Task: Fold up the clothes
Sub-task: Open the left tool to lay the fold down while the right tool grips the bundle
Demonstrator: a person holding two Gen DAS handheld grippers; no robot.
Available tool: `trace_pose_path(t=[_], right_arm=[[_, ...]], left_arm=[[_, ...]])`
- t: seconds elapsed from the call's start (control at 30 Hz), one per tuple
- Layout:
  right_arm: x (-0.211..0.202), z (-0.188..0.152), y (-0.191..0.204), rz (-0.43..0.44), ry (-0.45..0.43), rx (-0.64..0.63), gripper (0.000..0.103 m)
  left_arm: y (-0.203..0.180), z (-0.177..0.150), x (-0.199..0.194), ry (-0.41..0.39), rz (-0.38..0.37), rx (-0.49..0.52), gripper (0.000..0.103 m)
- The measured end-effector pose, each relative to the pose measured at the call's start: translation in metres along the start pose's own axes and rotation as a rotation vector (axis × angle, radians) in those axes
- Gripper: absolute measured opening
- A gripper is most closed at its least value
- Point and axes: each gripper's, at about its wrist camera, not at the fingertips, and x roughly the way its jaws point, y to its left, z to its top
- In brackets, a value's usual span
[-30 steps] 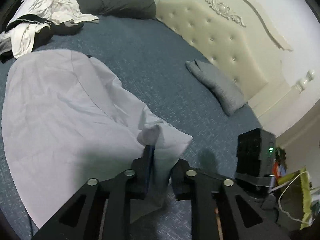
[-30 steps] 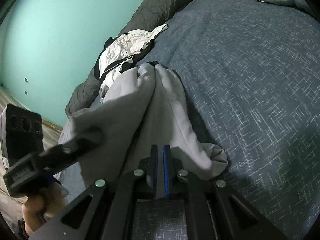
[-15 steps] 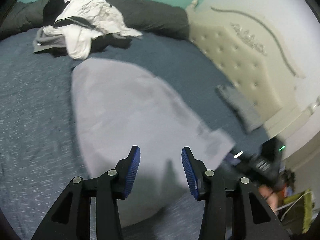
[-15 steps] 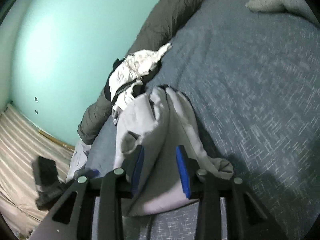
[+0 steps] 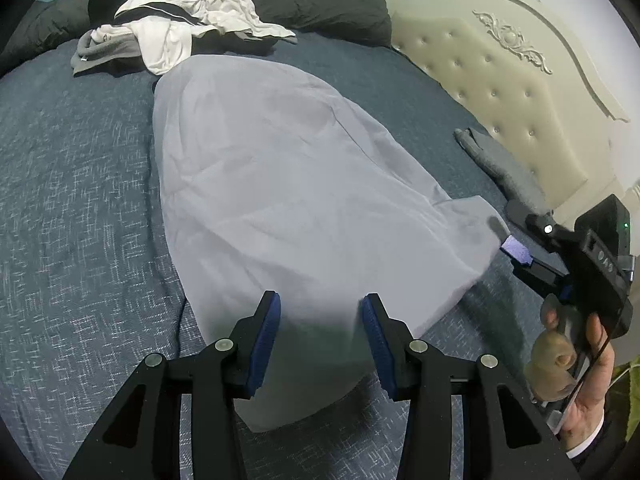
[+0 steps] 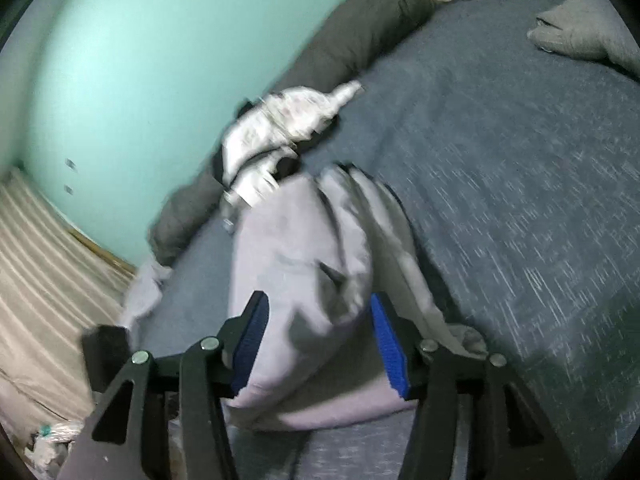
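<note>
Release looks like the step in hand: a pale lilac garment [image 5: 288, 184] lies flattened along the blue-grey bedspread [image 5: 72, 208], its near hem under both tools; at left, the left gripper [image 5: 319, 328] hovers over that hem with jaws parted and nothing pinched; at right, the right gripper [image 6: 316, 344] has jaws opening, a loose fold of the cloth lying between the pads but apparently not pressed; a heap of unfolded clothes [image 5: 176, 28] waits by the dark bolster [image 5: 320, 0]; next, I judge, each tool needs a fresh pinch on an edge for the following fold.
</note>
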Motion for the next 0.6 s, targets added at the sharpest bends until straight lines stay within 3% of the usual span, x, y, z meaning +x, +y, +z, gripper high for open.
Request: trace_pose_path(t=[0.13, 0.2, 0.23, 0.3, 0.47, 0.6], right_arm=[[0.015, -0.003, -0.005, -0.027, 0.032, -0.006, 0.053], [0.018, -0.005, -0.007, -0.031, 0.038, -0.014, 0.037], [0.020, -0.006, -0.008, -0.032, 0.040, -0.016, 0.024], [0.020, -0.007, -0.011, -0.024, 0.042, -0.009, 0.011], [-0.004, -0.007, -0.019, 0.015, -0.010, 0.044, 0.006], [0.009, -0.015, -0.043, -0.033, 0.059, 0.117, 0.006]], left_arm=[[0.000, -0.002, 0.002, 0.000, 0.005, 0.001, 0.046], [-0.002, -0.002, 0.003, 0.001, 0.008, 0.003, 0.046], [-0.002, -0.002, 0.003, 0.002, 0.009, 0.003, 0.046], [-0.004, -0.003, 0.003, 0.004, 0.010, 0.004, 0.046], [-0.012, -0.001, -0.001, -0.001, 0.019, 0.027, 0.046], [-0.010, 0.001, -0.002, 0.005, 0.045, 0.020, 0.046]])
